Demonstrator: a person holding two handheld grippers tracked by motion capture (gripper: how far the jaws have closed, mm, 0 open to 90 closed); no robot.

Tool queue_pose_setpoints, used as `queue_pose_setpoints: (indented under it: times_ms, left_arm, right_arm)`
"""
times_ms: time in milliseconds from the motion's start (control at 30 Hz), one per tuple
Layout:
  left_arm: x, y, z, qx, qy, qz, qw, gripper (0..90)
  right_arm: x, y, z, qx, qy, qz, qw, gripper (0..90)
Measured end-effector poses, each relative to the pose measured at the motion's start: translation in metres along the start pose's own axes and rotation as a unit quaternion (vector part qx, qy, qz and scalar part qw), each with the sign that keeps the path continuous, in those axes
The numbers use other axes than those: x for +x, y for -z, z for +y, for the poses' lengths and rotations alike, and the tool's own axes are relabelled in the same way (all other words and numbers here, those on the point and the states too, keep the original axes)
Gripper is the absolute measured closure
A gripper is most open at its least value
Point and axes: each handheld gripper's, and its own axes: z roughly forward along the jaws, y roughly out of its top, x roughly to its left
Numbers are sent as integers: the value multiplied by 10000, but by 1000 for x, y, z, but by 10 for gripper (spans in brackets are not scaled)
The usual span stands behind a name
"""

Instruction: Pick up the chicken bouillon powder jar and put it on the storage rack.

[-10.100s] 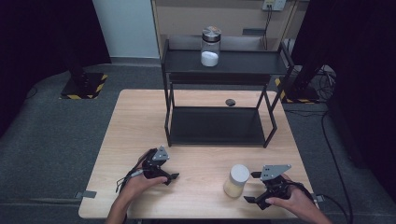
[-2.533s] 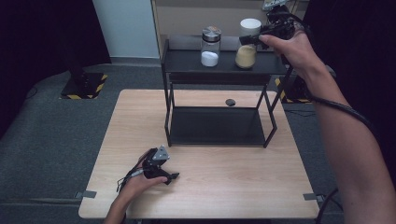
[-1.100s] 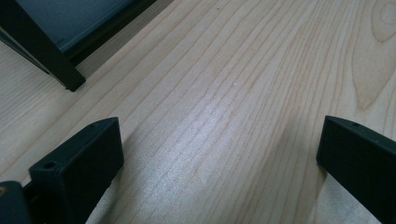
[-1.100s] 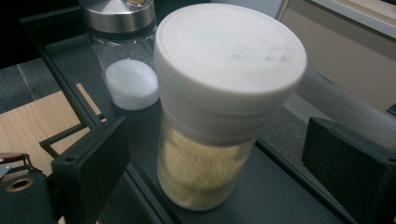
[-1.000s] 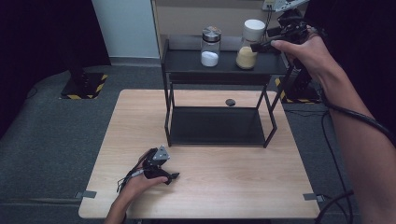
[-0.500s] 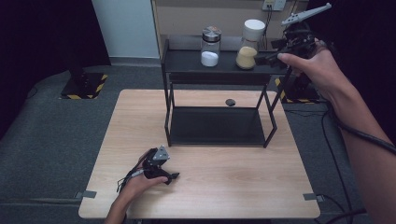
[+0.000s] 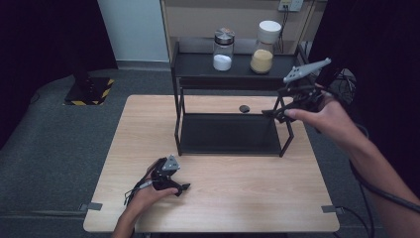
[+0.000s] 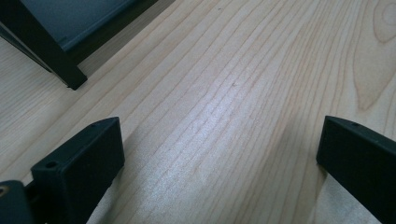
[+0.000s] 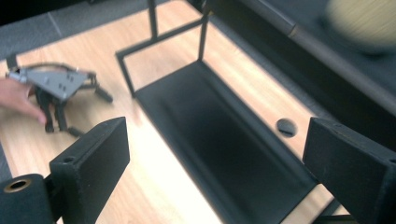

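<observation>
Right claw empty, jaws spread and just closing slightly, beside the rack; yellow-filled jar on its top shelf, a blur in the right gripper view. Left claw gapes on the surface.

A light wooden tabletop stands on grey carpet under even overhead light. Beyond its far edge rises a pale wall panel, with black curtains to that panel's left. A yellow-and-black striped base plate lies on the carpet off the tabletop's far left corner.
</observation>
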Motion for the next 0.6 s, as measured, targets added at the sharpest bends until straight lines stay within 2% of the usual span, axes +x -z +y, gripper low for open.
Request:
queue_pose_setpoints:
  times_ms: [33, 133, 300, 467, 533, 600]
  left_arm:
    - [0, 0, 0, 0, 0, 0, 10000, 0]
    - [0, 0, 0, -2, -1, 1, 10000, 0]
    - [0, 0, 0, -1, 7, 9, 10000, 0]
    - [0, 0, 0, -1, 8, 8, 10000, 0]
    - [0, 0, 0, 0, 7, 8, 10000, 0]
    - [0, 0, 0, -2, 8, 9, 10000, 0]
  right_arm:
    - [3, -12, -10, 94, -14, 72, 9999, 82]
    - [5, -27, -20, 179, -33, 146, 9997, 82]
    - [10, -54, -44, 171, -166, 309, 9992, 84]
    - [17, -77, -61, 221, -254, 343, 9988, 85]
    - [21, -84, -66, 281, -186, 258, 9991, 84]
    - [21, -91, -72, 299, -238, 284, 9989, 85]
